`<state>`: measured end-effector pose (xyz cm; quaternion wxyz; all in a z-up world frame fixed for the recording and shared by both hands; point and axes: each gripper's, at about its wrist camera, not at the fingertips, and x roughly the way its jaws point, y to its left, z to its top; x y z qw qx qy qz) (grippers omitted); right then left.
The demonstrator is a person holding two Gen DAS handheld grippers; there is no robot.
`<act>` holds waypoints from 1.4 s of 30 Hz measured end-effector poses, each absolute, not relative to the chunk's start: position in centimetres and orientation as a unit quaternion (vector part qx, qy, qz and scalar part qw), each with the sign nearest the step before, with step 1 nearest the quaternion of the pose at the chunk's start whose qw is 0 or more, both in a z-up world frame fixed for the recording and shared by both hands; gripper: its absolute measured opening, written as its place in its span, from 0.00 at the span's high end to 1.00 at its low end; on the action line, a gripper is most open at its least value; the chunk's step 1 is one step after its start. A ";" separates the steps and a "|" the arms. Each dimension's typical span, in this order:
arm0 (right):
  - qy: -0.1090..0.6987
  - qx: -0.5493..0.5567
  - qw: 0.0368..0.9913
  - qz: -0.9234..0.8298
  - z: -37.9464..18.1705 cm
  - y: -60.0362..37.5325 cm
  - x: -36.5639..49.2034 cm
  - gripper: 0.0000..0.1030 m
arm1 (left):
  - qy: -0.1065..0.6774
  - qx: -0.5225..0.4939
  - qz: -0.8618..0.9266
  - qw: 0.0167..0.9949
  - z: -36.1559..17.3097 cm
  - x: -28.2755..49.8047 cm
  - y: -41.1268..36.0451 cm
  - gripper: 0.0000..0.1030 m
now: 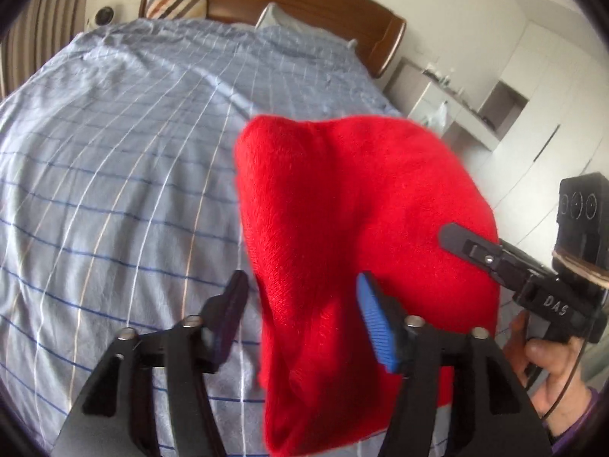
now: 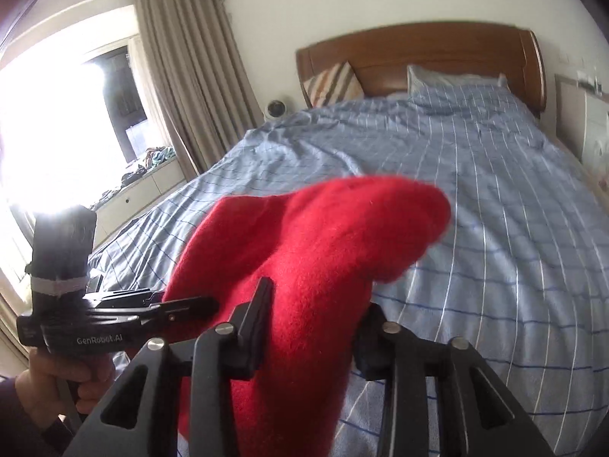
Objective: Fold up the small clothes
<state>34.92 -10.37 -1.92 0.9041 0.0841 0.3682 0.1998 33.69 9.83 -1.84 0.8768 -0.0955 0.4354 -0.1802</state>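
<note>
Blue checked bed (image 1: 114, 175) across the background. Right gripper (image 2: 312, 327) clamped on red knit garment (image 1: 342, 228), centre frame; left gripper (image 1: 300, 304) spread wide, holding nothing. Best lowered flat before folding.

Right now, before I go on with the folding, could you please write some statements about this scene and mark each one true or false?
1. The red garment is lifted off the bed. True.
2. The bed cover is plain white. False: it is light blue with thin crossing lines.
3. The right gripper has the red garment between its fingers. True.
4. The headboard is grey metal. False: it is brown wood.
5. A striped cushion leans against the headboard. True.
</note>
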 end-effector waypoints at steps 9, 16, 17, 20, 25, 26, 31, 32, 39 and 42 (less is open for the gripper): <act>0.413 0.026 0.906 0.085 -6.6 -15.0 23.3 0.09 | 0.371 0.057 -0.057 0.925 -3.0 21.3 8.4 0.02; 0.391 -0.022 0.918 0.057 -3.6 -13.9 13.3 0.03 | 0.381 0.022 0.019 0.924 -1.0 14.8 8.0 0.00; 0.392 -0.013 0.918 0.055 -3.2 -13.8 12.5 0.03 | 0.397 0.022 0.027 0.917 -0.9 14.4 7.9 0.01; 0.391 0.003 0.920 0.042 -2.4 -13.5 10.8 0.01 | 0.429 0.032 0.036 0.902 -0.8 13.0 7.6 0.01; 0.403 0.003 0.915 0.032 -1.4 -12.5 8.8 0.01 | 0.417 0.060 0.039 0.906 0.4 9.8 6.9 0.01; 0.404 0.000 0.914 0.032 -1.3 -12.2 8.6 0.01 | 0.413 0.064 0.037 0.908 0.7 9.3 6.8 0.01; 0.403 -0.013 0.915 0.022 -0.2 -11.0 7.4 0.01 | 0.410 0.056 0.027 0.910 1.6 8.0 6.7 0.01; 0.403 -0.012 0.915 0.021 0.0 -10.9 7.3 0.01 | 0.410 0.056 0.027 0.910 1.6 7.9 6.7 0.01; 0.397 -0.027 0.917 0.012 0.4 -10.5 6.9 0.01 | 0.409 0.054 0.026 0.910 1.7 7.8 6.6 0.01; 0.396 -0.026 0.918 0.015 0.4 -10.3 6.7 0.01 | 0.410 0.042 0.019 0.911 1.8 7.5 6.6 0.01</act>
